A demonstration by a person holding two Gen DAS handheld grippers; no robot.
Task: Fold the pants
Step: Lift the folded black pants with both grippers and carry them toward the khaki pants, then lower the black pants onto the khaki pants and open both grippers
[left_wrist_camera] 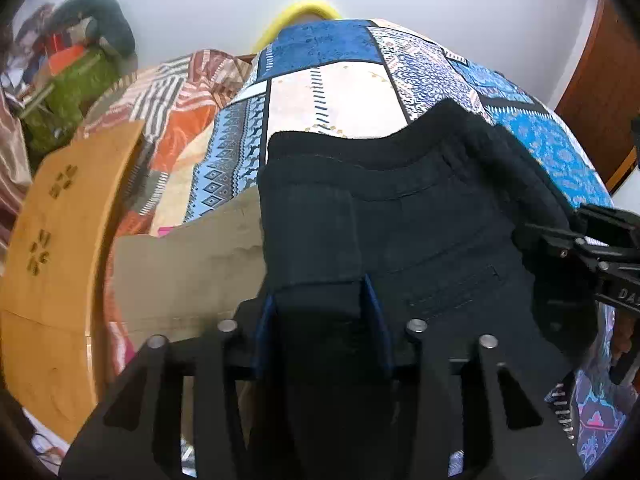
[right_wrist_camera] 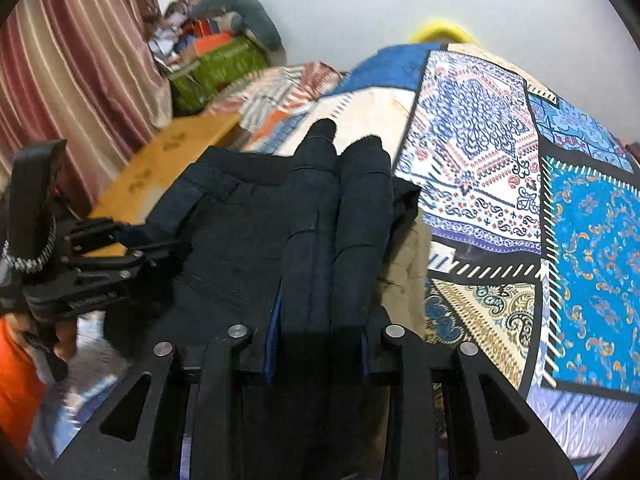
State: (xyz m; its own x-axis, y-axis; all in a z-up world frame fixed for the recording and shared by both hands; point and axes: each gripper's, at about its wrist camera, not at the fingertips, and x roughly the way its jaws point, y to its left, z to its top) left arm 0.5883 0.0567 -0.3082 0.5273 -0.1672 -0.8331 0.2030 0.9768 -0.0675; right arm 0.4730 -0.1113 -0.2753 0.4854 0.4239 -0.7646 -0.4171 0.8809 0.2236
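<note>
Dark navy fabric pants lay spread on the patchwork bedspread of blue, cream and white printed squares, and I had both ends of their near edge in my grip. In my left wrist view, my left gripper stood at six o'clock with a thick folded band of the pants running up between its blue-lined fingers; the cloth filled the gap and the pads pressed on it, so that hand was clenched on the pants. My right gripper showed at three o'clock in that view, its black fingers touching the pants' right edge.

In my right wrist view, my right gripper also sat at six o'clock, closed on two rolled ridges of the same dark cloth that ran up toward twelve o'clock and ended over a cream square of the bedspread. The rest of the pants spread toward nine o'clock, where my left gripper met their far corner.

A tan garment lay under the pants, showing at eight o'clock in the left view and at four o'clock in the right. A yellowish wooden board with cut-out flower shapes stood at nine o'clock beside the bed.
</note>
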